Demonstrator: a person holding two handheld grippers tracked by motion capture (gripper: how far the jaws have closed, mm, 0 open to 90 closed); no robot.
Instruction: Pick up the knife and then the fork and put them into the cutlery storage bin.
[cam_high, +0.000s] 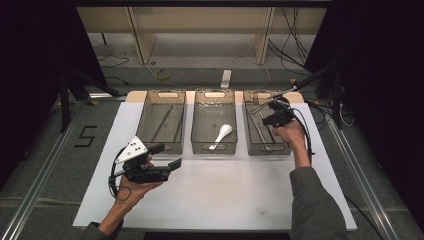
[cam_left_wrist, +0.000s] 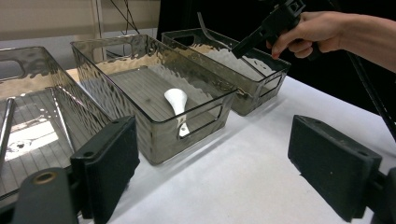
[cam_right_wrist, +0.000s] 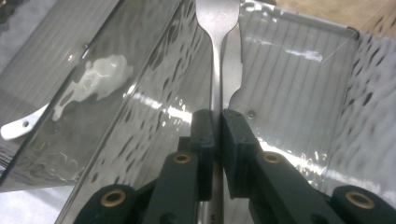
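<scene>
My right tool (cam_right_wrist: 217, 140) is pinching a metal fork (cam_right_wrist: 215, 56) by its handle, pads pressed tight against the thin stem, and the fork runs straight up between them with its broad end at the top of the right gripper view. I hold it over the right bin (cam_high: 256, 142), the smoky clear one at the far right of the row, and in the high view my right tool (cam_high: 274, 114) hangs above that bin's rear half. More long metal cutlery (cam_high: 261, 131) lies on the bin floor under it; I can't tell exactly which pieces. In the left gripper view the fork's end (cam_left_wrist: 205, 29) pokes up past the bin's far rim while my right hand (cam_left_wrist: 312, 32) tips the tool down toward it.

The middle bin (cam_high: 199, 145) sits just beside it, and a white spoon (cam_high: 221, 135) lies inside, bowl toward the back, handle toward the front wall. Through the rippled wall in the right gripper view the spoon (cam_right_wrist: 93, 79) looks smeared and wavy. The left bin (cam_high: 145, 131) has thin dark sticks lying along its floor.

My left tool (cam_high: 161, 156) is spread wide with nothing between its pads, held above the white surface (cam_high: 215, 190) in front of the left bin. In its own view the two black pads (cam_left_wrist: 109, 163) stand well apart, framing the middle bin.
</scene>
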